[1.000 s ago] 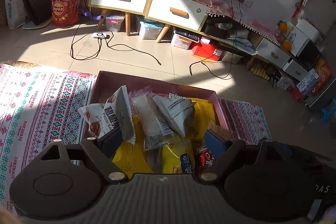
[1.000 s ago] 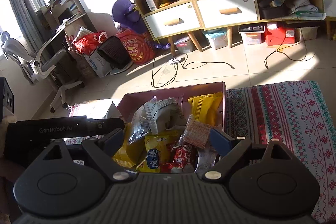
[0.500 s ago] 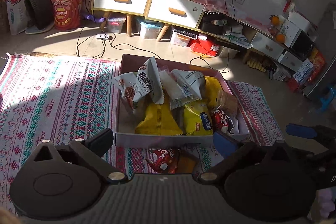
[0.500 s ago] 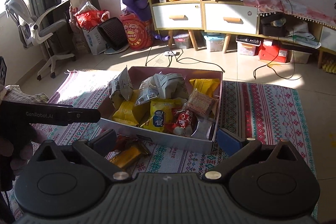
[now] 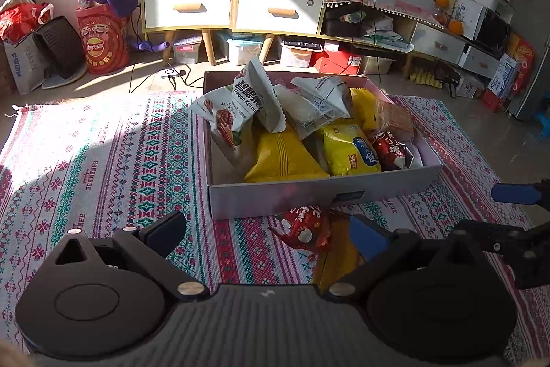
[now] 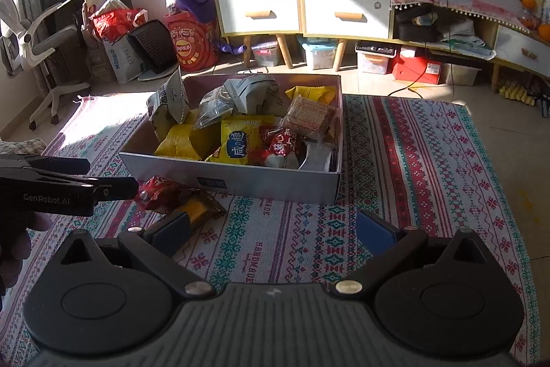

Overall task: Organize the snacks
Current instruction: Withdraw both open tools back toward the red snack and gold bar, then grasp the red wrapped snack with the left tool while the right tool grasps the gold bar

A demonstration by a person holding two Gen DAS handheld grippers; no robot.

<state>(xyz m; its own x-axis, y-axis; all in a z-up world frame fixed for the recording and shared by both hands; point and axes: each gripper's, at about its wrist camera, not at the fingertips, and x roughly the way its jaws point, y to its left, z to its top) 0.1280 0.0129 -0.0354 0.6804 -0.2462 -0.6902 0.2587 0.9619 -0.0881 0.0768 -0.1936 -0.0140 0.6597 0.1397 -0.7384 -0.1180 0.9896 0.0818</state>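
A shallow cardboard box sits on the patterned rug, filled with several snack packets: yellow bags, white pecan bags, a red packet. Outside the box, against its near wall, lie a red snack packet and an orange-yellow packet. My left gripper stands open just short of them, with nothing between its fingers. My right gripper is open over bare rug, to the right of those two packets. The left gripper's side shows at the left of the right wrist view.
The woven rug spreads around the box on a tiled floor. Behind stand a cabinet with two white drawers, storage bins, cables, a red Lay's bucket and a low shelf at right. An office chair stands far left.
Both grippers pulled back from over the box and sank toward the rug. Their jaws widened. The two loose packets in front of the box came into view.
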